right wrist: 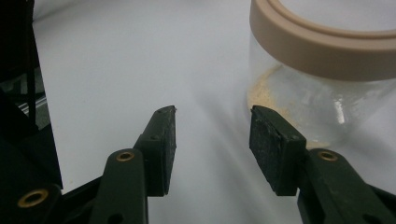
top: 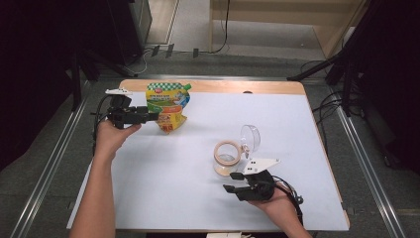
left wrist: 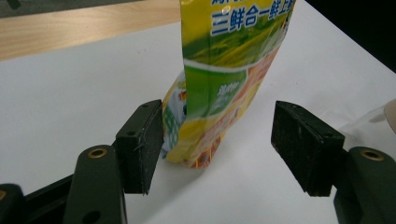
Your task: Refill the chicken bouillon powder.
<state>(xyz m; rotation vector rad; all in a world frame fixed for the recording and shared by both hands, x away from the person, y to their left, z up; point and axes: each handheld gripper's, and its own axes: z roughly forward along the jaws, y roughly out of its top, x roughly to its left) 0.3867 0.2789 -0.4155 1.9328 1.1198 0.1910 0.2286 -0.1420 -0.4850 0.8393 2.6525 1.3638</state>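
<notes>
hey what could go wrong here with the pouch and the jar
The left gripper is open around the standing pouch, with one of its fingers already against its lower edge; a push before closing could tip the pouch over. The jar has no lid on, with its hinged lid swung open, and holds a little powder; the open right gripper is close beside it and could knock it, spilling powder on the table.

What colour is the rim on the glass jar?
Beige-tan rim on the jar, clearest in the right gripper view.
</notes>
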